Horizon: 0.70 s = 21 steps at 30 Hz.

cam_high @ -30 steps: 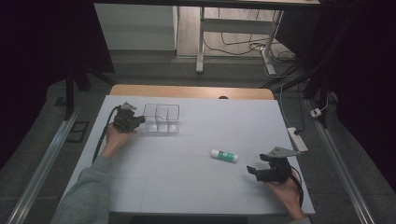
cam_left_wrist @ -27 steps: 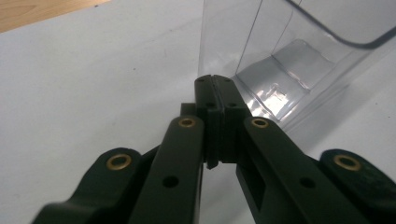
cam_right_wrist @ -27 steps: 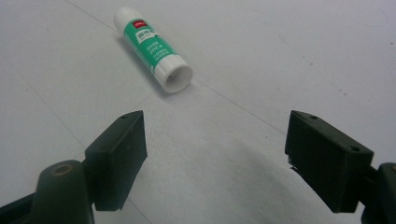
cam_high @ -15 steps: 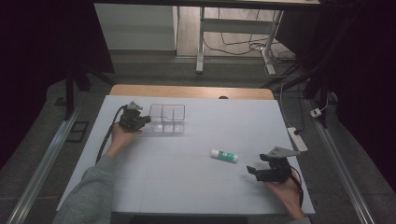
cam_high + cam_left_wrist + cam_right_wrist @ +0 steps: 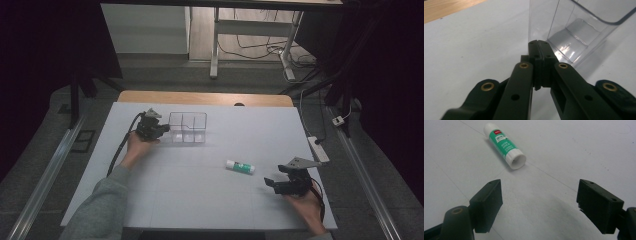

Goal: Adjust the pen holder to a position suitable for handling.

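Observation:
A clear plastic organiser box (image 5: 187,127) with compartments stands at the back left of the white table (image 5: 200,210). My left gripper (image 5: 159,129) is shut, with its tips against the box's left end wall. In the left gripper view the jaws (image 5: 538,43) meet with nothing between them, and the clear box (image 5: 579,27) rises just behind the tips. A green-and-white glue stick (image 5: 239,167) lies on its side right of centre. My right gripper (image 5: 270,184) rests open near the front right, pointing at the glue stick (image 5: 505,145), which lies a short way beyond the right gripper's tips (image 5: 539,195).
A strip of bare wood (image 5: 205,97) runs along the table's far edge. A white power strip (image 5: 320,149) lies off the right edge. Metal rails (image 5: 50,165) flank both sides of the table on the floor.
My left gripper and the clear box have slid together to the right. The right gripper and the glue stick have stayed where they were.

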### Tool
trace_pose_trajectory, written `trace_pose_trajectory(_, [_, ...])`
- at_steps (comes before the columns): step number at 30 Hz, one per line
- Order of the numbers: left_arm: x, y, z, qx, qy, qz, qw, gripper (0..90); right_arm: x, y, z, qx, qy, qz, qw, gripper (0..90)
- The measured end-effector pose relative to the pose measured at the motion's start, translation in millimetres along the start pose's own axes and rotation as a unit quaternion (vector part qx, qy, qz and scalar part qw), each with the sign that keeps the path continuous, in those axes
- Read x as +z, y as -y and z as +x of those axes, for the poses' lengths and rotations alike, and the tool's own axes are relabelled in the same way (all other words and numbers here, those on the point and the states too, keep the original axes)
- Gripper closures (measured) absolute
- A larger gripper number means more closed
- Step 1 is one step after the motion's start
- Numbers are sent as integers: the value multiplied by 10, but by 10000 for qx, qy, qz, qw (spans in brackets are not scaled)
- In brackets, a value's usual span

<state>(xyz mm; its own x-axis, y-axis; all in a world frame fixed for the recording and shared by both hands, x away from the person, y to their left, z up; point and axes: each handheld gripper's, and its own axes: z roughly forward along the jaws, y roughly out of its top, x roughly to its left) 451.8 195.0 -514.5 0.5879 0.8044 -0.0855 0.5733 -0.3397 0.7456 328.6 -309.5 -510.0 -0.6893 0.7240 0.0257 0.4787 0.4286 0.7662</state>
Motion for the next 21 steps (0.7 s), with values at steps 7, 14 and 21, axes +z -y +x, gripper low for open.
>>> trace_pose_trajectory(7, [48,-35,-70,87,32,-15,10000,888,-6,0,0,-3,4,-9,10000,205])
trace_pose_trajectory(14, [72,-61,-121,167,18,-107,9998,888,-5,-1,-1,2,-5,-16,10000,205])
trace_pose_trajectory(21, [140,-89,-150,165,70,-66,9998,887,-6,1,2,18,7,-31,10000,205])
